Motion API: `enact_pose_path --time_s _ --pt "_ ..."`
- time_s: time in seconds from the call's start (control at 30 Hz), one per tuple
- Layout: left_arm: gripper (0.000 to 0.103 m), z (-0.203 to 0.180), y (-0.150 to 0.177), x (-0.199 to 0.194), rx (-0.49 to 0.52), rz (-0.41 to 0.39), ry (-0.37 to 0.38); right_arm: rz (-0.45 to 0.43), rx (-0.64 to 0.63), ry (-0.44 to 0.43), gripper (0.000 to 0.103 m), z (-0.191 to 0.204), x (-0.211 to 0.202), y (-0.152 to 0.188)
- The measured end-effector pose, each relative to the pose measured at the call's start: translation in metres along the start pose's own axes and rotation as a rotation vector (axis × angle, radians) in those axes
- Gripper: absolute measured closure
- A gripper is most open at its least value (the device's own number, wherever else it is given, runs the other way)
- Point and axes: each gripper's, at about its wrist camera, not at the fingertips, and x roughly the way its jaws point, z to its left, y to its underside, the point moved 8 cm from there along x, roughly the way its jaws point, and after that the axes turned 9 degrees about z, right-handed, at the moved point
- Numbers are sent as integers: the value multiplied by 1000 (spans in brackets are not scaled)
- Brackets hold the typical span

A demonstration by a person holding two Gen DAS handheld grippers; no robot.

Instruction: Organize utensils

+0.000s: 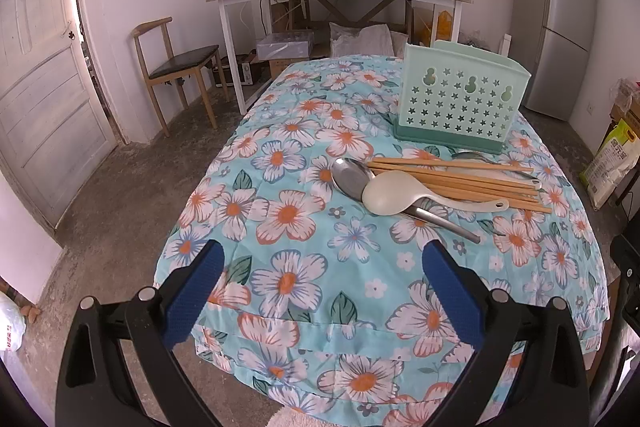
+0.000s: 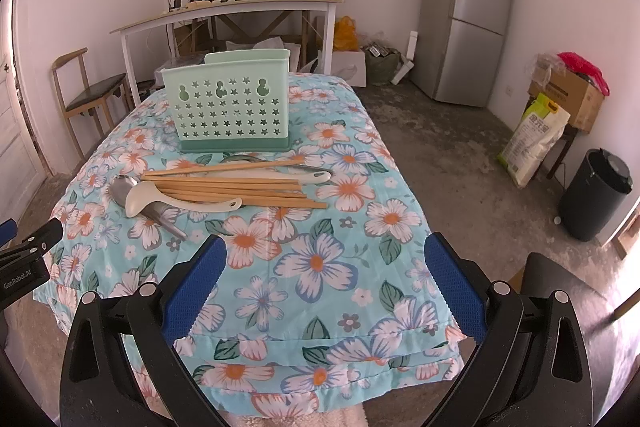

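Floral-clothed tabletop, utensils heaped before a holder.
Chopsticks, white rice paddle and metal spoon lie well beyond both released jaws; mint holder stands just behind them, left gripper and right gripper empty.

My tongs are showing matt black plastic arms with textured blue pads. The desk's floral cloth is looking soft and quilted. Chopsticks are appearing as bare wood, the ladle as glossy metal, the rice paddle and perforated holder as smooth plastic.
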Motion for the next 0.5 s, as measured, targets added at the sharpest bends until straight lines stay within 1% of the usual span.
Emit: enact_pose_path --time_s 0.5 --pt "6 1 0 0 0 -2 1 -2 1 0 8 1 0 0"
